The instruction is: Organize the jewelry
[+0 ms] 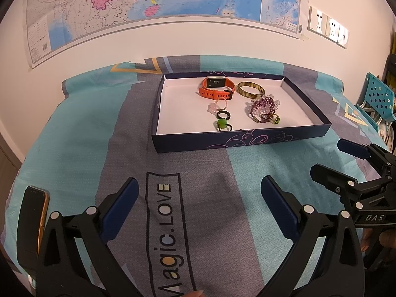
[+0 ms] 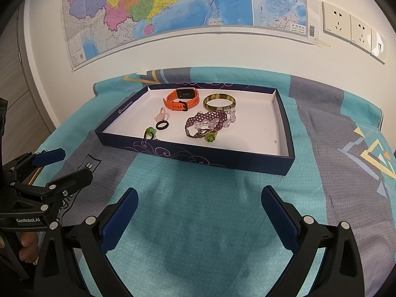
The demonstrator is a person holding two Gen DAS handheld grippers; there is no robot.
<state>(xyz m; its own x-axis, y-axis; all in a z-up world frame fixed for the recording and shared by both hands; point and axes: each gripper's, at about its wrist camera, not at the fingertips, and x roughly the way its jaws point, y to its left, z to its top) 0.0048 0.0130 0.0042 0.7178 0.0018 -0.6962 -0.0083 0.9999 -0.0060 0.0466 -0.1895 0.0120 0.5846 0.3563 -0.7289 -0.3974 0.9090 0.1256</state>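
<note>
A shallow dark blue box (image 1: 222, 142) (image 2: 198, 157) with a white floor lies on the bed cover. Inside it are an orange watch (image 1: 216, 87) (image 2: 182, 99), an amber bangle (image 1: 250, 89) (image 2: 219, 102), a purple bead bracelet (image 1: 262, 107) (image 2: 205, 121), a pink ring (image 1: 217, 105) (image 2: 161, 115), a black ring (image 1: 224, 115) (image 2: 162, 125) and a green bead ring (image 1: 222, 123) (image 2: 150, 132). My left gripper (image 1: 199, 188) hovers open, empty, short of the box's near wall. My right gripper (image 2: 199, 198) is open and empty too, likewise in front of the box.
A dark phone (image 1: 33, 222) lies on the cover at my left gripper's left side. A map (image 2: 173, 7) and wall sockets (image 2: 351, 28) are on the wall behind. A blue perforated chair (image 1: 378, 96) stands at the bed's right edge.
</note>
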